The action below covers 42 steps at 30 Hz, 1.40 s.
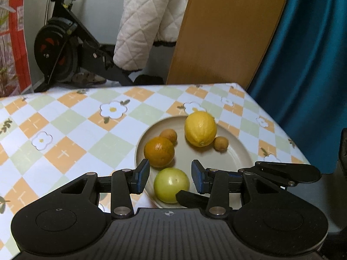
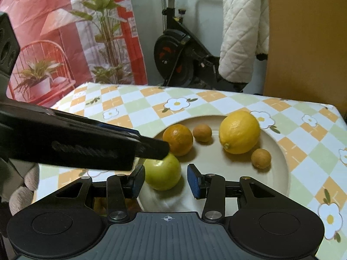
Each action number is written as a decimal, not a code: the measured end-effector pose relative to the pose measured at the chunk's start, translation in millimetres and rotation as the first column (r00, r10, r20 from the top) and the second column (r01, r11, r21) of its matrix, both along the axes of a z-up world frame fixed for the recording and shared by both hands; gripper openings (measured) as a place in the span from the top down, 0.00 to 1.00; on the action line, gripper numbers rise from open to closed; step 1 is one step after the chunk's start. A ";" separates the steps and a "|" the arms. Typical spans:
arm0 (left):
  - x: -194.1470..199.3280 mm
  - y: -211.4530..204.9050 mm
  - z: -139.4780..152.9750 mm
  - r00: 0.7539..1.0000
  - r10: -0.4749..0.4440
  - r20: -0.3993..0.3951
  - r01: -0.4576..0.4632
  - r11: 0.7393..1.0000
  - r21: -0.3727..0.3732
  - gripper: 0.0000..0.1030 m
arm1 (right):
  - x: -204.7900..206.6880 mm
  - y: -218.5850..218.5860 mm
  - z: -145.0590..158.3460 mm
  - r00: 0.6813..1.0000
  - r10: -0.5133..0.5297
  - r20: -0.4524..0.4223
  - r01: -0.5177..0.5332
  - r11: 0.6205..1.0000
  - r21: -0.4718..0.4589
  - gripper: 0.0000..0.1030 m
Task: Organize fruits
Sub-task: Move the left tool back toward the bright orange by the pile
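Fruit sits together on a beige plate [image 1: 236,151] near one corner of the tabletop [image 1: 71,130]. A green apple [image 1: 171,184] lies at the plate's near edge, a round orange [image 1: 159,151] just behind it. A yellow lemon [image 1: 200,128] lies farther back. Two small brown fruits rest there too: one [image 1: 168,135] touching the orange, the other [image 1: 221,143] just beside the lemon.

The left gripper [image 1: 170,178] hangs over the near rim with its blue-padded fingers [image 1: 142,178] spread on either side of the apple, clear of its skin. In the right wrist view the right gripper [image 2: 166,181] is likewise parted, the apple [image 2: 162,172] close to its left pad; whether that pad touches the fruit cannot be told. The black body of the left gripper crosses that view from the left, its tip over the apple and in front of the orange [image 2: 178,139].

The tabletop wears a checked cloth of orange, green and white with white flowers. Behind it stand an exercise bike [image 1: 63,52], a quilted white jacket [image 1: 147,21], a wooden board [image 1: 227,30] and a teal curtain [image 1: 308,65]. No writing or brand can be read anywhere.
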<state>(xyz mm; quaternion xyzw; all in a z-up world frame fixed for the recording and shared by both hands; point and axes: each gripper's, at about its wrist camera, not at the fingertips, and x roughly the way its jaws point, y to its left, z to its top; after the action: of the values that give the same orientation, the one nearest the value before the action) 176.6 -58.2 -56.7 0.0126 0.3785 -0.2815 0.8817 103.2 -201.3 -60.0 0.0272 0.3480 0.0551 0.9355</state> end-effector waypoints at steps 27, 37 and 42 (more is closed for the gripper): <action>-89.1 56.0 21.5 0.997 0.062 0.035 -0.062 0.998 0.002 0.57 | -79.6 18.7 10.8 0.999 0.012 0.038 -0.014 0.998 0.058 0.61; -111.0 70.2 9.4 0.996 0.086 -0.001 -0.086 0.996 -0.008 0.57 | -92.1 30.7 11.0 0.999 0.037 0.024 -0.039 0.997 0.068 0.61; -115.5 78.9 -1.9 0.993 0.105 -0.044 -0.106 0.994 -0.022 0.57 | -97.2 38.7 9.6 0.998 0.060 0.010 -0.060 0.996 0.066 0.61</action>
<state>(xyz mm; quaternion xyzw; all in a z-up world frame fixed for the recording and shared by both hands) 61.0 20.7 -58.6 -0.0243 0.3941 -0.2392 0.8871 6.0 -162.6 -50.4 0.0474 0.3431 0.0947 0.9333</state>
